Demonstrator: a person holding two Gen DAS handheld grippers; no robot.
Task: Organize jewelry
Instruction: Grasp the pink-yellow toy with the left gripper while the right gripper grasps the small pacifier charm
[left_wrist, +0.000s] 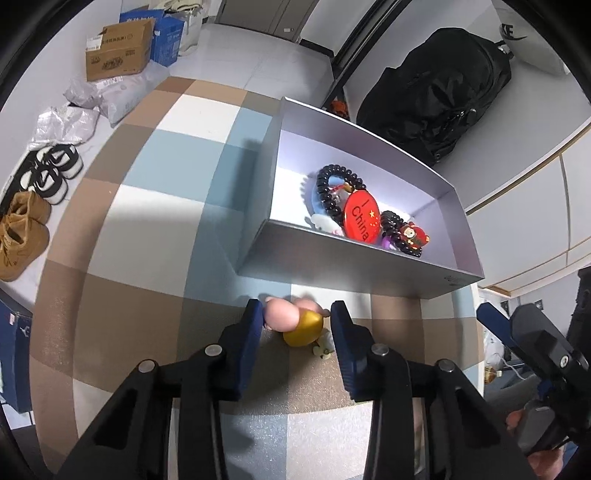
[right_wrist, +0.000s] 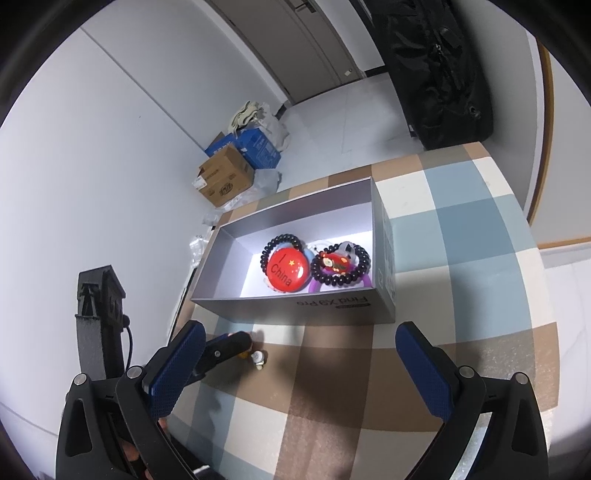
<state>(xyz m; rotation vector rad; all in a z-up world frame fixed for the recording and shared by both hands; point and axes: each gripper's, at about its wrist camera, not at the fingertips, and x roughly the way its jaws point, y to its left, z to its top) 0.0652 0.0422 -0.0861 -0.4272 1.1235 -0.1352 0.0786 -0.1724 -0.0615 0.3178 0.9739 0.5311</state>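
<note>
Left wrist view: your left gripper (left_wrist: 297, 325) straddles a small charm (left_wrist: 295, 325) on the checked tablecloth (left_wrist: 140, 229), a pink rounded piece joined to a gold bell-like piece with a tiny pale trinket (left_wrist: 323, 347) just beside it. The blue fingers (left_wrist: 253, 332) stand a narrow way apart; the left one touches the pink piece, while a gap shows between the gold piece and the right one, so you have no firm hold on it. The charm lies just in front of the near wall of the open grey box (left_wrist: 354, 269).

Inside that box lie a red "I China" badge (left_wrist: 362, 216), a black bead bracelet (left_wrist: 332, 188) looped around behind it, a second black bead bracelet (left_wrist: 395, 229) beside it, and a small red figurine (left_wrist: 413, 236).

Right wrist view: your right gripper (right_wrist: 299, 369) hangs over the cloth with its fingers spread wide and nothing between them, near the box's front wall (right_wrist: 295, 306). The left gripper's tip (right_wrist: 229, 345) shows at its left, the pale trinket (right_wrist: 258, 358) beside it.

Beyond the table you see a black bag (left_wrist: 436, 96), cardboard boxes (left_wrist: 118, 50) and shoes (left_wrist: 48, 173) on the floor.
</note>
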